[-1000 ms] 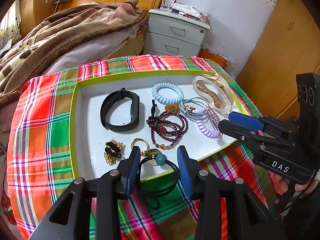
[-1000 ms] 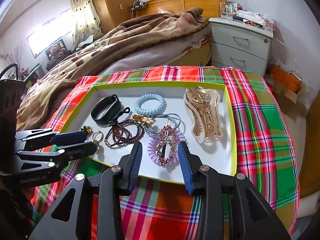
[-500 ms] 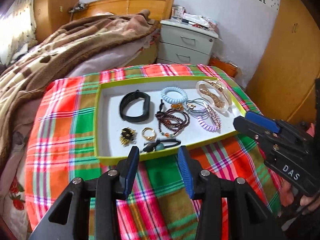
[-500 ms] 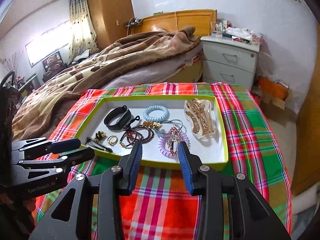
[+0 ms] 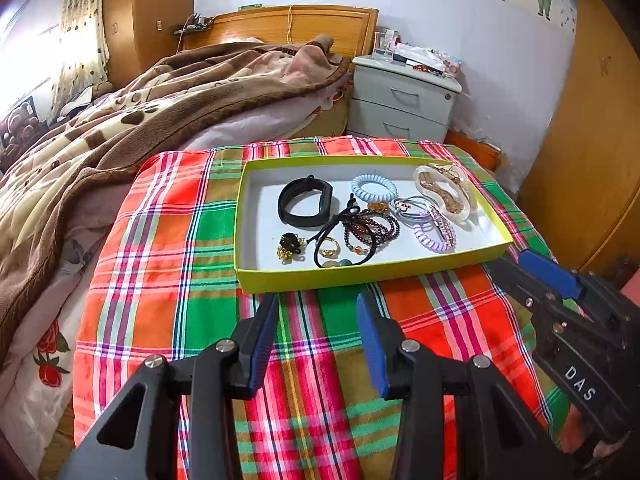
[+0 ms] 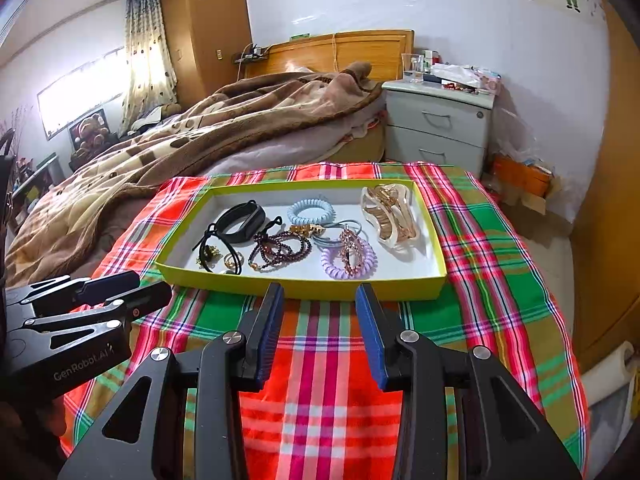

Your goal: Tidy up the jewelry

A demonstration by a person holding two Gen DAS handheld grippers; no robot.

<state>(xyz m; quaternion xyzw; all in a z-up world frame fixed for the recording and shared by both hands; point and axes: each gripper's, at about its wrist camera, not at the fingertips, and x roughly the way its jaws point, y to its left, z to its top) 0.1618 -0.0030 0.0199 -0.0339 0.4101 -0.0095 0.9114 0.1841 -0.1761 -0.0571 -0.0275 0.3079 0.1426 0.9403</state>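
A yellow-green tray (image 5: pixel 360 274) (image 6: pixel 304 286) sits on the plaid cloth. It holds a black band (image 5: pixel 306 202), a light blue coil tie (image 5: pixel 374 187), a dark bead bracelet (image 5: pixel 372 232), a purple coil tie (image 5: pixel 434 236), a clear hair claw (image 5: pixel 446 192), a gold ring (image 5: pixel 329 246), a gold-black ornament (image 5: pixel 290 246) and a black hair tie with a teal bead (image 5: pixel 344 254). My left gripper (image 5: pixel 318 316) is open and empty, in front of the tray. My right gripper (image 6: pixel 318 306) is open and empty, also in front of the tray.
The plaid cloth (image 5: pixel 168 280) covers a low table. A bed with a brown blanket (image 5: pixel 140 120) lies behind and to the left. A grey nightstand (image 5: pixel 404 104) stands at the back. A wooden wardrobe (image 5: pixel 588 160) is to the right.
Both grippers have pulled back and up from the tray. The black hair tie that was between my left fingers now lies in the tray.
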